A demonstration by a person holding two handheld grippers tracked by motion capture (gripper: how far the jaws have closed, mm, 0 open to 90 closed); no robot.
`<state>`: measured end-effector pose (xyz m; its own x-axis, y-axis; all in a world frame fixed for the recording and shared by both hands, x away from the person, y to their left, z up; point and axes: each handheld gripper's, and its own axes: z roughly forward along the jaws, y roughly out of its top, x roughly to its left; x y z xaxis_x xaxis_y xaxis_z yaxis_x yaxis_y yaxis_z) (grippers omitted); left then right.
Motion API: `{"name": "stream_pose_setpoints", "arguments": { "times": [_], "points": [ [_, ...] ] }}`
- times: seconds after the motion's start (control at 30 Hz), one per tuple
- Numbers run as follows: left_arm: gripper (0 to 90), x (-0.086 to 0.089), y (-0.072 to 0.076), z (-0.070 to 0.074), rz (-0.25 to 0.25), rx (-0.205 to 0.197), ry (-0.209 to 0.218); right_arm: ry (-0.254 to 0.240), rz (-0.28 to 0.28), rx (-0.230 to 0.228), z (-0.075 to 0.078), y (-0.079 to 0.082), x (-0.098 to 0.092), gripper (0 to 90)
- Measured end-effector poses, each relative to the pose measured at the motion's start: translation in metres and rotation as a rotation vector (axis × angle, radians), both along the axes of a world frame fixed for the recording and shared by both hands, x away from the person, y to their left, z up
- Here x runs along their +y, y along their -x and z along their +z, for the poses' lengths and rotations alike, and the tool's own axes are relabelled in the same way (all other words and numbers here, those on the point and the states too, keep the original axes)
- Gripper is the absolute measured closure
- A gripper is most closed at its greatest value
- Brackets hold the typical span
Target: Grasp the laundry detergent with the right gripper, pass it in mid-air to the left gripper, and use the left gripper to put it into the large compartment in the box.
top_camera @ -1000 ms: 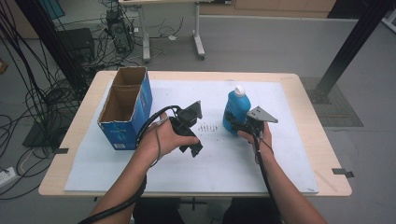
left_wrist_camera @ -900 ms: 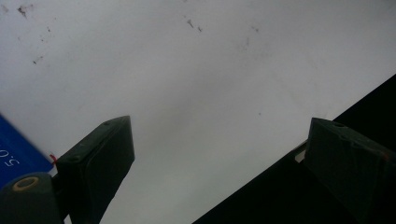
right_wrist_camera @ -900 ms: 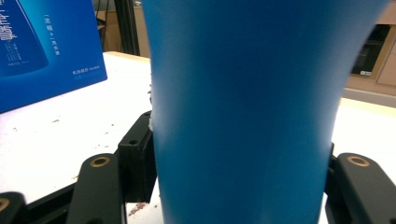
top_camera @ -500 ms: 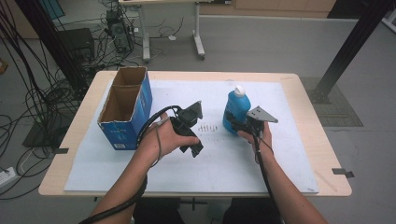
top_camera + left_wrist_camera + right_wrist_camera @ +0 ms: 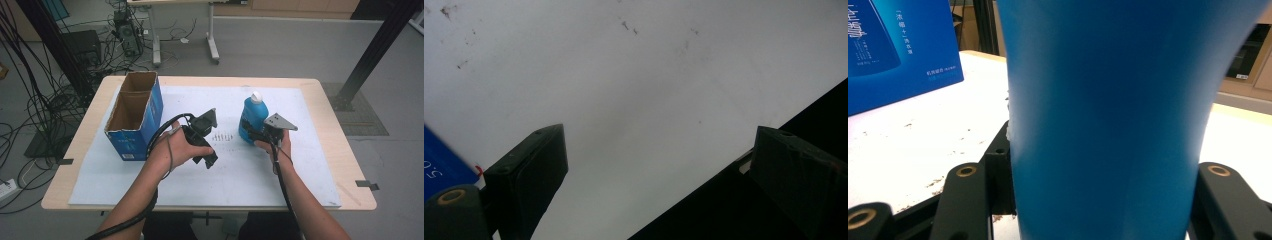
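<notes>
Now, from left to right on the white mat covering the table: an open blue cardboard box stands at the far left. Just right of it, your left gripper rests low over bare mat, its jaws spread wide with nothing between them. Farther right, the blue bottle with its white cap stands upright near the mat's middle. Your right gripper has just been closing, and its jaws now pinch the bottle's lower body from both sides.
</notes>
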<state>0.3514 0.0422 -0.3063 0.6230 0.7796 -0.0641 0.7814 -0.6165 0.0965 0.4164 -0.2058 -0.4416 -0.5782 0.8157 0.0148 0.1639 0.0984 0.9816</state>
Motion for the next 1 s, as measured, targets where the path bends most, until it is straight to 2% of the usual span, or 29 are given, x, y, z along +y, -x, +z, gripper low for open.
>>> {"name": "stream_pose_setpoints", "arguments": {
  "times": [1.0],
  "points": [
    [8.8, 0.0005, 0.0012, 0.0026, 0.001, -0.009, 0.001, -0.002, -0.001, -0.003, -0.0004, 0.0003, 0.0001, 43.5]
  ]
}}
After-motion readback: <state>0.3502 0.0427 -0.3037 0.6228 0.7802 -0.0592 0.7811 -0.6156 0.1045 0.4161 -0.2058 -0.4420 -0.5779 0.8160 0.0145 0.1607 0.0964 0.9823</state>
